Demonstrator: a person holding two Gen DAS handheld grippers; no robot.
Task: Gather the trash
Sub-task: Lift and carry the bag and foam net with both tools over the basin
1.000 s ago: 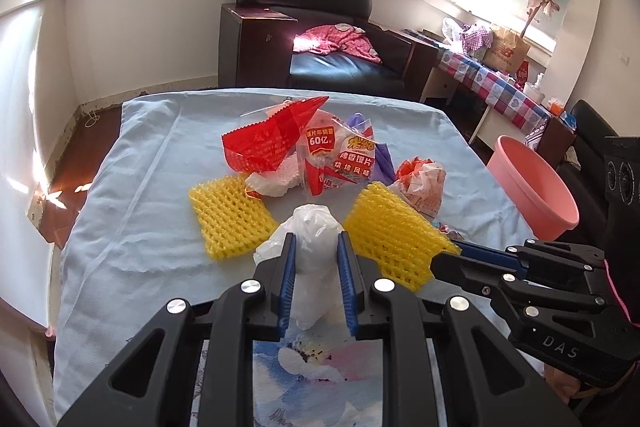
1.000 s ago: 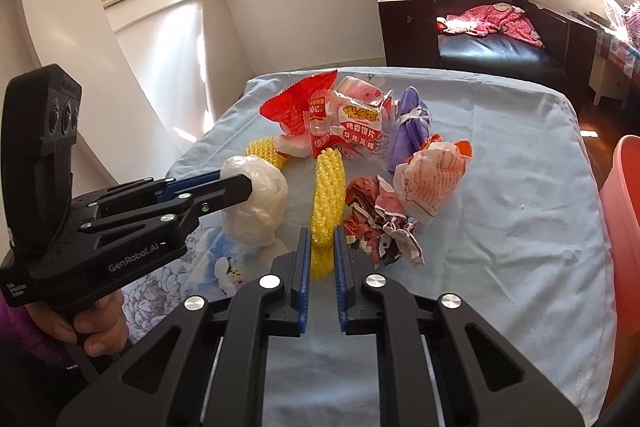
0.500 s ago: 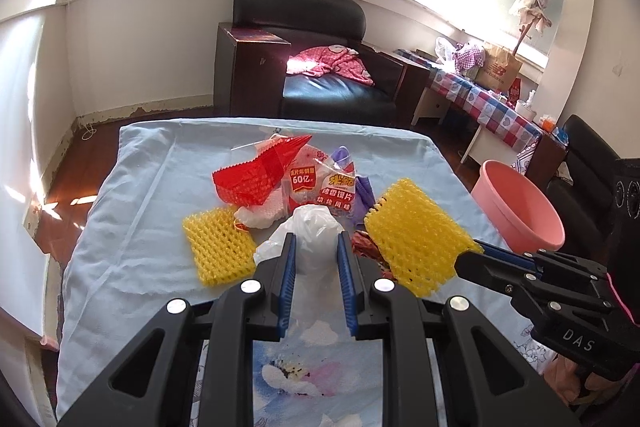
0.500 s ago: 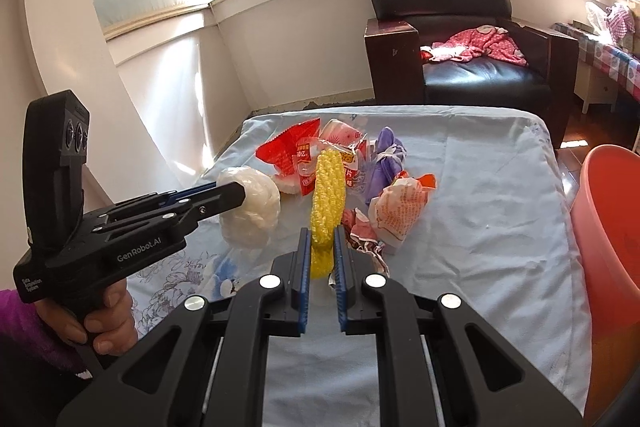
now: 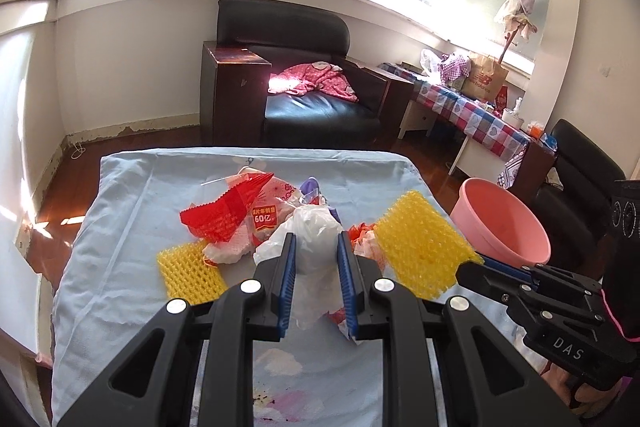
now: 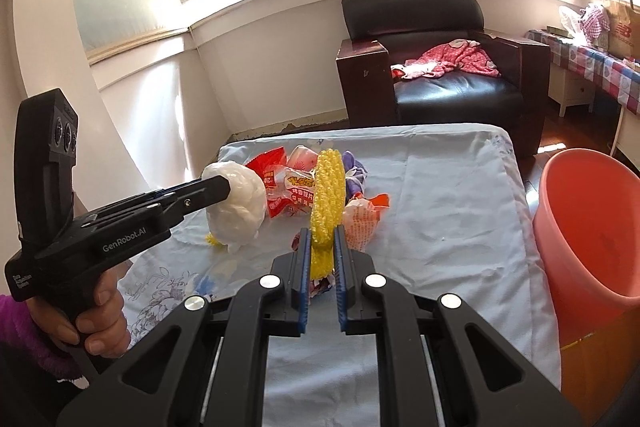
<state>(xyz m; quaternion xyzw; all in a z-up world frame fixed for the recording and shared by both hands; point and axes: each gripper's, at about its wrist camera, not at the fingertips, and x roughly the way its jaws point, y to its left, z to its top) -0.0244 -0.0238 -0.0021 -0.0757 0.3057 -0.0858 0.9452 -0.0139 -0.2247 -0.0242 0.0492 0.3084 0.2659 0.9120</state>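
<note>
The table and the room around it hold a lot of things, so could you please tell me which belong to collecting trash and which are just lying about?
Part of the job:
- white plastic bag, in the left gripper
- yellow foam net, in the right gripper
- red wrapper
- second yellow net
- pink basin

Just lying about:
- black armchair
- pink garment
- checkered table

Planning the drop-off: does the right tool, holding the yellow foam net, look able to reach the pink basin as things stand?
Probably yes: the pink basin stands open-topped just right of the right tool, nothing between; yellow foam net is clamped.
</note>
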